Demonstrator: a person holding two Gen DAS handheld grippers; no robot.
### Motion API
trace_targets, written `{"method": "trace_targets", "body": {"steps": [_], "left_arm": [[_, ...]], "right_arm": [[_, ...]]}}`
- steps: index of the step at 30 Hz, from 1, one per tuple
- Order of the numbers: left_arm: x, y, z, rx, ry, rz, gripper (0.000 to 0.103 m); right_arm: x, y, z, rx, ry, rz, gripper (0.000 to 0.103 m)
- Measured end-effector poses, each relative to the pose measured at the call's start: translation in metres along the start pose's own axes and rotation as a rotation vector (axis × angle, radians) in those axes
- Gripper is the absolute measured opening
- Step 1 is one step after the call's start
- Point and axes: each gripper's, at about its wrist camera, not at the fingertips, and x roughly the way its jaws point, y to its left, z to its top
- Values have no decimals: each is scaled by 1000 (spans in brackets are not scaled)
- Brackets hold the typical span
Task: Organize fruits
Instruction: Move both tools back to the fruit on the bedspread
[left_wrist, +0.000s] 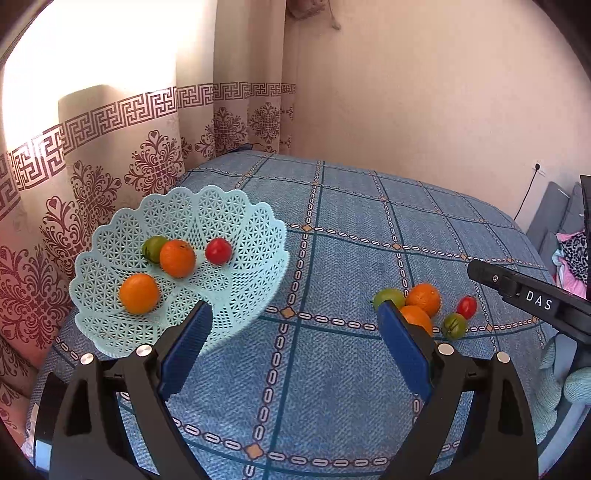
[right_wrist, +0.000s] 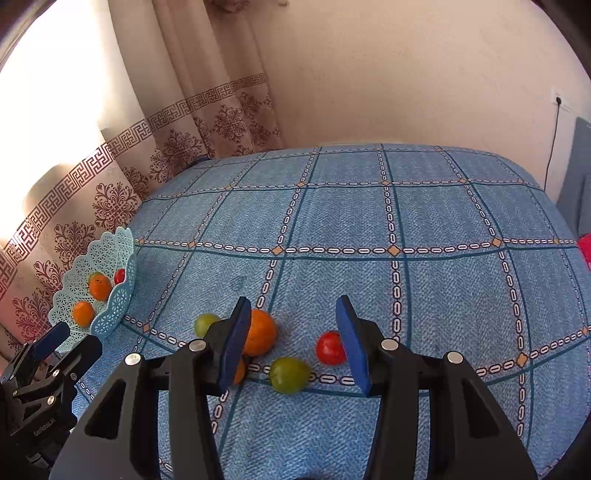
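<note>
A pale blue lattice basket (left_wrist: 240, 221) sits at the table's left side and holds two oranges (left_wrist: 177, 257), a green fruit (left_wrist: 153, 248) and a red one (left_wrist: 218, 251). My left gripper (left_wrist: 295, 314) is open and empty, with its left finger overlapping the basket's near rim in view. A loose cluster lies to the right: two oranges (right_wrist: 260, 332), two green fruits (right_wrist: 289, 374) and a red fruit (right_wrist: 330, 348). My right gripper (right_wrist: 293, 306) hovers open above this cluster, holding nothing. Its left finger hides part of the nearer orange (right_wrist: 239, 371).
A blue checked cloth (right_wrist: 369, 214) covers the table. A patterned curtain (left_wrist: 92, 155) hangs behind the basket (right_wrist: 125, 258), and a plain wall stands at the back. At the far right are a socket with a cable (left_wrist: 537, 168), grey cushions and clothes (left_wrist: 572, 251). A teal knitted sleeve (left_wrist: 576, 384) shows.
</note>
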Motion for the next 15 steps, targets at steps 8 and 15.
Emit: {"method": "trace_targets", "body": {"steps": [8,15], "left_arm": [[14,-32,-5,57,36,-28,92],[28,-44,-12,73,72,-21,92]], "right_arm": [[13,-31,-10,56,29,-31,47],[32,-33,-17,60,64,-28,44]]}}
